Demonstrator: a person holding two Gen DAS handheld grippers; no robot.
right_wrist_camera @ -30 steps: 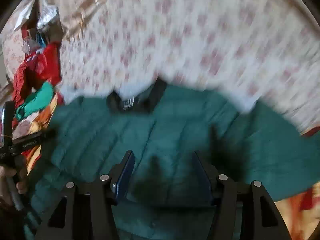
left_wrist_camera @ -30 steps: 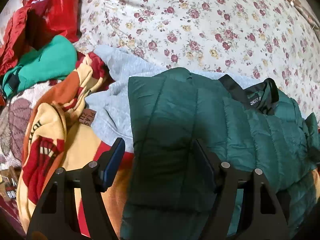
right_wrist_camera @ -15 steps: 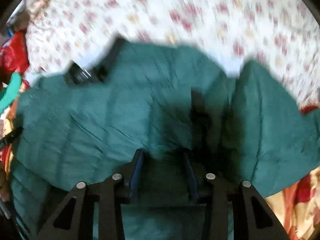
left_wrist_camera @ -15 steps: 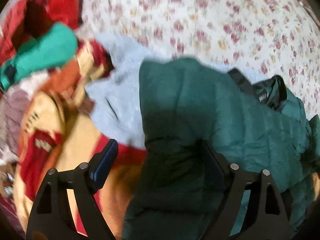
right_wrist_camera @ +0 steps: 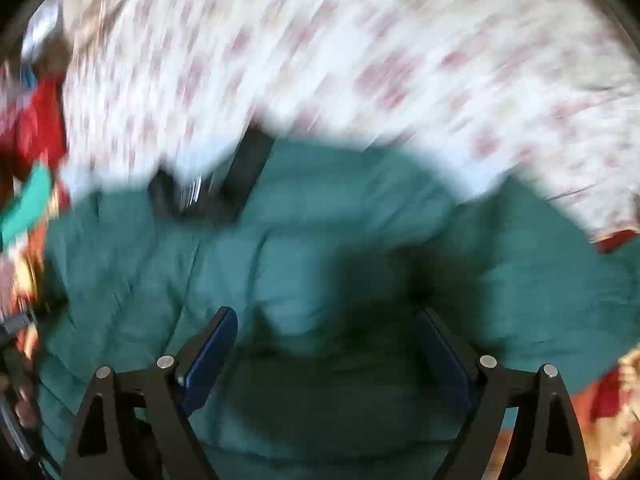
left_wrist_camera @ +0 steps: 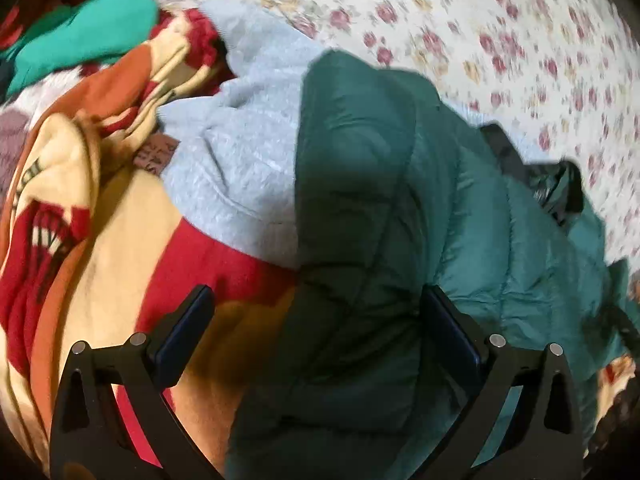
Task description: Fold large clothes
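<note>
Green quilted jacket [left_wrist_camera: 400, 240], centre to lower right of frame, spread over grey sweatshirt [left_wrist_camera: 240, 168] on floral bedspread [left_wrist_camera: 480, 32], seemingly for folding; left gripper [left_wrist_camera: 316, 332] and right gripper [right_wrist_camera: 326, 344] both gaping, holding nothing, above it.

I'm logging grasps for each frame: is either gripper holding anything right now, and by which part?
Nothing is held. The left gripper and right gripper both have their jaws wide open over the green jacket, gripping no part of it.
</note>
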